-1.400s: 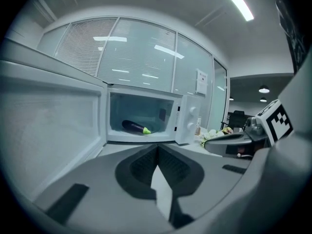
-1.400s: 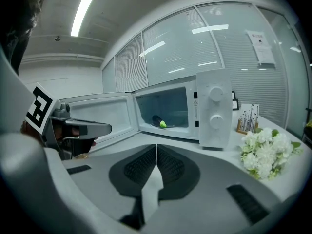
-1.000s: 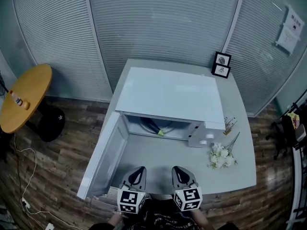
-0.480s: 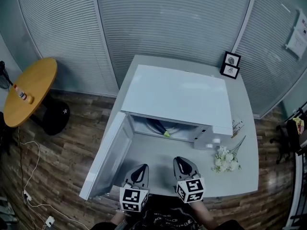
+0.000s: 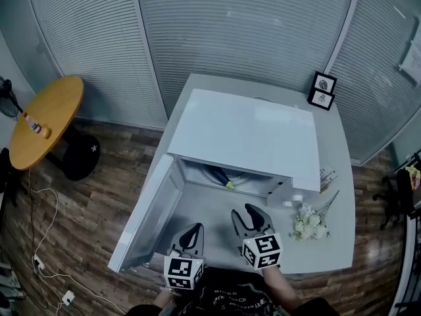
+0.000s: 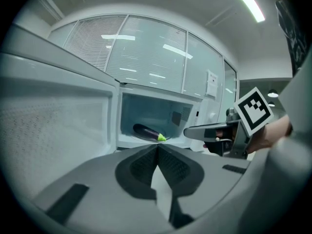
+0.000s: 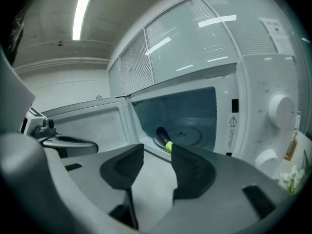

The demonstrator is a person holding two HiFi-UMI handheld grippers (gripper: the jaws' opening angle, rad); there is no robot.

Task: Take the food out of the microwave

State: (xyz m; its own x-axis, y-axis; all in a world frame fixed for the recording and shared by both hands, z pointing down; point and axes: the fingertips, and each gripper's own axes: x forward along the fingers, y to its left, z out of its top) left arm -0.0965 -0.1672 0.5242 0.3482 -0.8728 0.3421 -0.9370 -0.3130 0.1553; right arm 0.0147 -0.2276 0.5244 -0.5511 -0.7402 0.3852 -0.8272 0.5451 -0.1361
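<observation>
Left tongs (image 5: 193,230) pressed together. Right tongs (image 5: 244,211) being opened, nothing between. Eggplant (image 5: 220,176) seen inside open microwave (image 5: 250,133).

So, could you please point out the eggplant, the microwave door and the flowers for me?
eggplant (image 6: 146,131), left gripper view, on its dark body.
microwave door (image 5: 150,212), head view, on the inner face of the open door.
flowers (image 5: 308,223), head view, on the white blossoms.

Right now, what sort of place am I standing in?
Probably an office or meeting room: glass walls with blinds, a paper notice stuck on one panel, and a small round table off to the side.
</observation>
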